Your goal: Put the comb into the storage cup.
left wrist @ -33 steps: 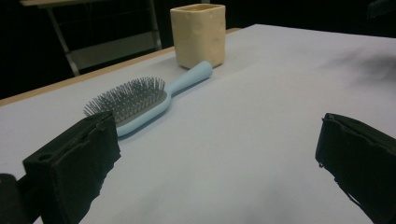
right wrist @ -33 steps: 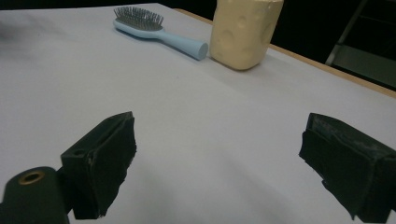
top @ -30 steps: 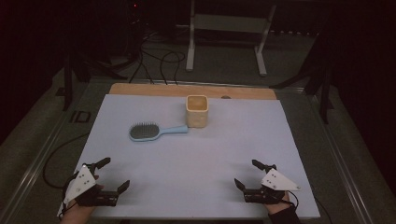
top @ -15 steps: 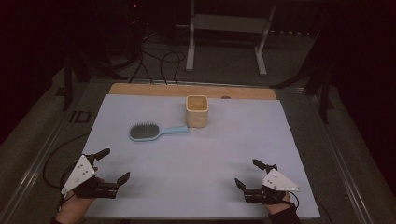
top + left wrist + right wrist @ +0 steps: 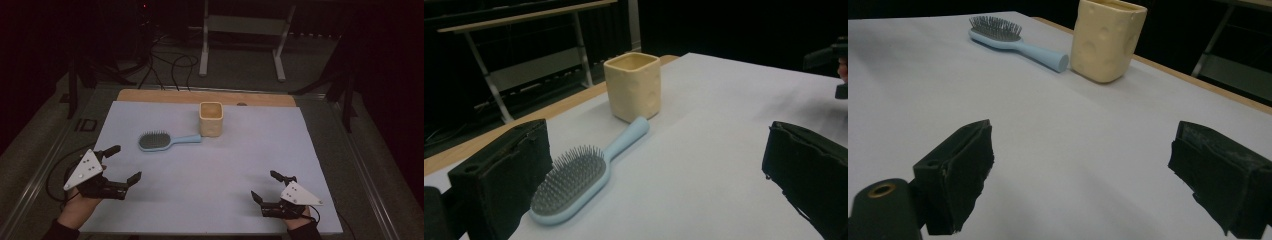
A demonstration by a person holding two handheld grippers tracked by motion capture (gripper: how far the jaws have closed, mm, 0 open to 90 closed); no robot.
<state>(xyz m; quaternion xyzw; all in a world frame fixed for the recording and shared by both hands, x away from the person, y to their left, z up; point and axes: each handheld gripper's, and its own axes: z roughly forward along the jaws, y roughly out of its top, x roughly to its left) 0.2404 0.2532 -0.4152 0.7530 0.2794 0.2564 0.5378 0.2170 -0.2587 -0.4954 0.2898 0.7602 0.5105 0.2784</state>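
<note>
- Since the earlier frames the left gripper (image 5: 121,165) has lifted off the near-left edge of the pale lilac-grey table mat (image 5: 210,200) and moved forward toward the light-blue plastic hairbrush with dark bristles (image 5: 167,141); its jaws stand wide apart and hold nothing.
- The right gripper (image 5: 267,186) has stayed at the near-right of the mat, low over it, jaws likewise spread and empty.
- The hairbrush and the cream-yellow square cup with dimpled sides (image 5: 211,119) have not moved.
- The high view shows both hands, the grey three-cornered plates and the wooden table edge (image 5: 150,95) behind the mat.
- The left gripper view brings the hairbrush (image 5: 574,187) close between the jaws, with its bristles facing up, and the cup (image 5: 633,86) just behind the handle's tip.
- The right gripper view shows the dimples on the cup (image 5: 1108,40) and the hairbrush (image 5: 1015,40) from the far side.
- The hairbrush lies flat in the middle-left of the mat, its long axis running left to right, head to the person's left, handle end pointing right at the cup's base, very near it.
</note>
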